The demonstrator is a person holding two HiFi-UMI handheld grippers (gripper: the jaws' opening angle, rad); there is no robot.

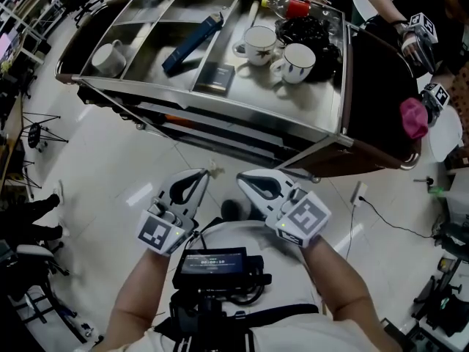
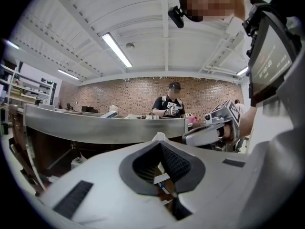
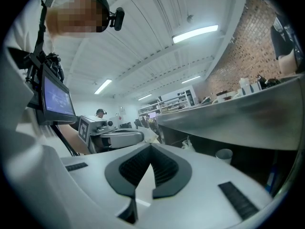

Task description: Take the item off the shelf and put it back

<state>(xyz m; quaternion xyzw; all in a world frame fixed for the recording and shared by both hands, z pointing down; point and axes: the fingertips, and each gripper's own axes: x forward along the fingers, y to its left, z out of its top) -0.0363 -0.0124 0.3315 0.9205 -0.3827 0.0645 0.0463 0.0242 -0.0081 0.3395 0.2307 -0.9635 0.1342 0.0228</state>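
A steel shelf cart [image 1: 242, 101] stands ahead of me. On its top level lie a long blue item [image 1: 192, 44], a small dark box [image 1: 218, 78], a white mug [image 1: 110, 56] at the left and two star-print mugs [image 1: 260, 46]. My left gripper [image 1: 207, 173] and right gripper [image 1: 245, 177] hover side by side over the floor, below the cart's near edge, tips almost meeting. Both are shut with nothing between the jaws. In the left gripper view the left gripper [image 2: 159, 138] points at the cart's steel rim [image 2: 105, 128]. The right gripper [image 3: 150, 144] sits low beside the cart.
A black basket [image 1: 308, 29] and a red-capped bottle [image 1: 297, 7] sit at the cart's far right. Another person with marker-cube grippers [image 1: 423, 29] stands beyond the cart's right end, near a pink object [image 1: 412, 117]. Cables and stands lie around on the floor.
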